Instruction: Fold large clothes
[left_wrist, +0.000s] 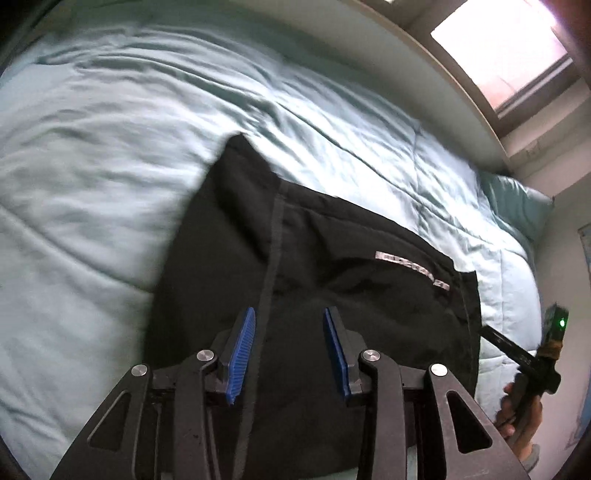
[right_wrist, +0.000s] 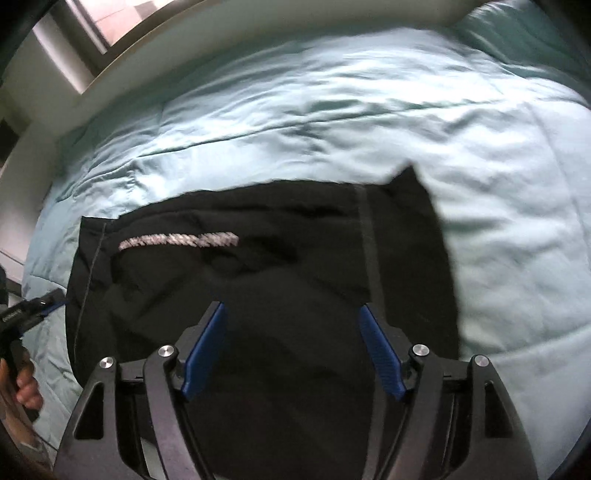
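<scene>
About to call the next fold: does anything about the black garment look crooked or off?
One thing: the black garment lies fairly flat on the light blue comforter, but one corner sticks out as a point past its otherwise straight edge. Both the left gripper and right gripper are open above it.

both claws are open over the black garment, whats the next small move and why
Probably lower the left claw and right claw onto the near edge of the black garment and pinch it. Both hover open, holding nothing, and the garment lies spread on the light blue comforter, its far corner sticking up.
</scene>
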